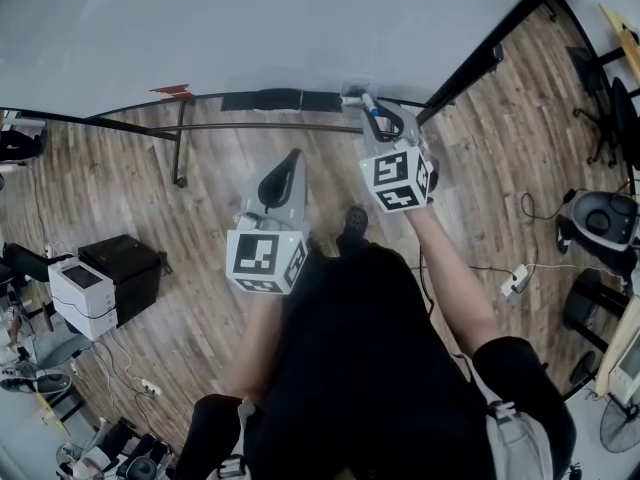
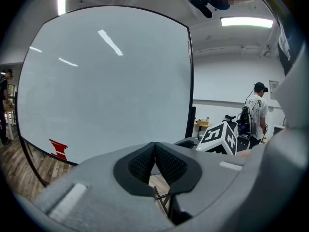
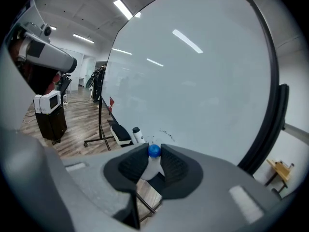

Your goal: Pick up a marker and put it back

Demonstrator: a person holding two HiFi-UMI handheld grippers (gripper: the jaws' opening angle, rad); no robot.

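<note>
A white marker (image 3: 151, 164) with a blue cap (image 3: 154, 151) stands between the pads of my right gripper (image 3: 153, 166), which is shut on it. In the head view that gripper (image 1: 372, 110) holds the marker (image 1: 369, 102) at the ledge along the bottom of the whiteboard (image 1: 250, 18). A black eraser (image 1: 278, 99) lies on the ledge to its left, and a second marker (image 3: 137, 135) with a dark cap stands beside the eraser (image 3: 120, 133). My left gripper (image 1: 295, 156) hangs lower and to the left, away from the board. Its pads meet with nothing between them (image 2: 155, 161).
The whiteboard's stand leg (image 1: 180, 148) comes down at the left. A red mark (image 2: 58, 149) sits low on the board. A black cabinet (image 1: 125, 273) and a white machine (image 1: 80, 286) stand on the wood floor at left. Chairs and cables lie at right. A person (image 2: 256, 115) stands far off.
</note>
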